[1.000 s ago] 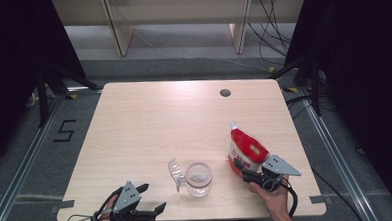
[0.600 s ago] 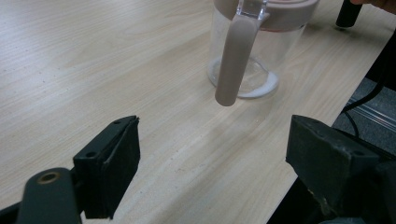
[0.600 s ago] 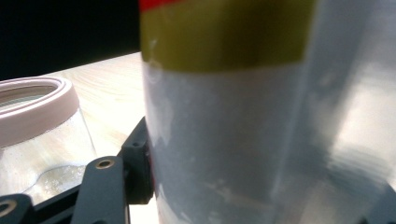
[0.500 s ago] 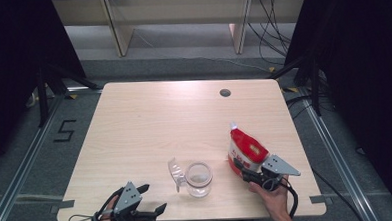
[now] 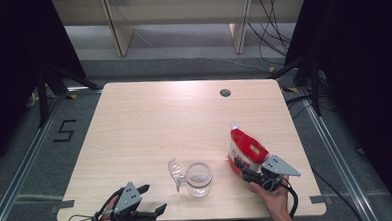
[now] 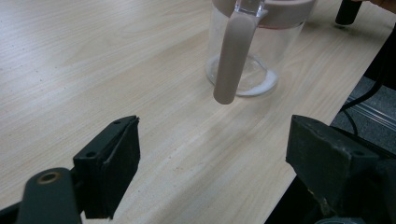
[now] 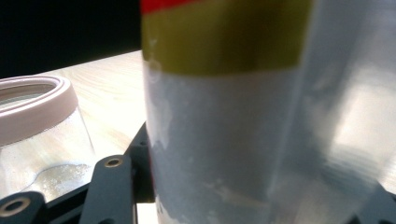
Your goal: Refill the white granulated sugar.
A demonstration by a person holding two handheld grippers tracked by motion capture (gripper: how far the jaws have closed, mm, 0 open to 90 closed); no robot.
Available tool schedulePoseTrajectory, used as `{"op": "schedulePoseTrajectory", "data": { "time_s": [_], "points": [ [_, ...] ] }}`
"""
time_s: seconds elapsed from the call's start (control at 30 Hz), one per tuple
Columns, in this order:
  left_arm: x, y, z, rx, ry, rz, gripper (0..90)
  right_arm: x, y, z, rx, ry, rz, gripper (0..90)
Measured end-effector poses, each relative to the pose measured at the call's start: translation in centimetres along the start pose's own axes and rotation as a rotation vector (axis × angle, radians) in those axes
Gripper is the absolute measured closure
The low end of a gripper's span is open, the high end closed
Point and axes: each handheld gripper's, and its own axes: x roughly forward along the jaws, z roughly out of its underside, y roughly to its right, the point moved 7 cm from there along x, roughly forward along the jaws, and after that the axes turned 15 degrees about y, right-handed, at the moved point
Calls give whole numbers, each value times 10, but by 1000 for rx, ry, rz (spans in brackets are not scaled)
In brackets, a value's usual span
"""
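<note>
High view: wooden table (image 5: 149,127) at centre of frame; clear glass jar (image 5: 198,179) standing lower centre, pinkish rim, a little white powder on its bottom, hinged lid (image 5: 174,172) swung open to its left. Red-and-white pouch (image 5: 246,152) upright at lower right, just right of the jar, apart from it. Right tongs (image 5: 250,176) at the pouch's base, hand (image 5: 274,199) below; jaws just been closing, pouch between them. Right gripper view: pouch (image 7: 224,116) close up between the black jaws, seemingly pinched; full pad contact cannot be confirmed. Jar (image 7: 37,135) at left edge. Left tongs (image 5: 155,198) at lower left near the table edge, spread wide, nothing between. Left gripper view: jar (image 6: 254,51) at upper centre, beyond the jaws, untouched.
</note>
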Motion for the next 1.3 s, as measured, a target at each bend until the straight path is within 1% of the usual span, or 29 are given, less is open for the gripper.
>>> {"op": "schedulePoseTrajectory", "data": {
  "time_s": [0.03,0.1,0.13,0.17,0.2,0.23,0.3,0.33,0.37,0.43,0.5,0.53,0.57,0.6,0.7,0.8,0.83,0.87,0.9,0.93,0.97,1.03,1.07,1.1,1.13,1.17,1.23,1.27,1.3],
  "points": [
    [0,0,0,-1,0,-1,173,1,1,0,-13,6,-16,436],
    [0,0,0,1,-1,0,173,1,2,0,-14,6,-16,434],
    [0,0,0,2,-2,-1,173,2,0,0,9,26,-10,432],
    [0,0,0,4,-6,-5,173,1,0,0,-5,14,-17,431],
    [0,0,0,1,-3,0,173,-1,3,2,-17,-3,6,427],
    [0,0,0,4,-5,-1,172,0,4,2,2,25,-1,422],
    [0,1,0,1,4,2,172,1,4,3,15,34,-2,423],
    [-1,-2,0,31,-14,4,172,2,3,3,-8,30,-24,423],
    [0,0,0,0,3,1,173,1,3,3,-12,7,-18,421],
    [0,0,0,-3,0,0,173,2,4,4,-12,18,-29,414],
    [0,1,0,1,-5,-3,173,1,5,4,-21,14,-12,405],
    [-1,-2,1,26,-22,0,173,3,4,3,-12,42,-14,404],
    [0,0,1,5,-6,0,173,2,3,4,0,24,-19,402],
    [1,1,0,1,-1,2,173,3,3,4,3,44,-24,401],
    [0,1,0,1,-4,-4,173,3,4,4,-1,45,-33,401],
    [0,1,0,1,-7,-3,173,1,4,6,14,12,-14,407],
    [-1,0,1,16,-15,-1,173,3,4,4,18,38,-19,414],
    [-1,0,0,20,-10,5,173,3,4,4,10,36,-25,419],
    [0,-1,0,32,-8,10,173,1,6,4,-8,14,-7,422],
    [-1,-1,0,30,-6,9,173,1,4,4,22,18,-4,425],
    [0,0,-1,22,4,12,173,1,4,4,18,8,-6,429],
    [-2,-3,0,43,-19,9,173,1,4,3,6,2,-28,434],
    [-2,-3,0,43,-19,9,172,1,4,3,6,2,-28,434],
    [-1,-1,0,18,-12,1,173,-1,5,2,8,-13,-7,438],
    [-1,-1,1,19,-13,1,173,-1,3,2,26,0,-12,439],
    [0,1,0,5,2,5,173,0,4,0,18,6,-16,440],
    [0,1,0,2,8,5,173,-3,4,0,6,-24,-15,443],
    [-1,0,-1,8,4,4,175,-3,4,-1,-13,-18,-21,444],
    [-1,0,-1,17,4,6,175,-3,0,-2,20,-20,-39,445]
  ]
}}
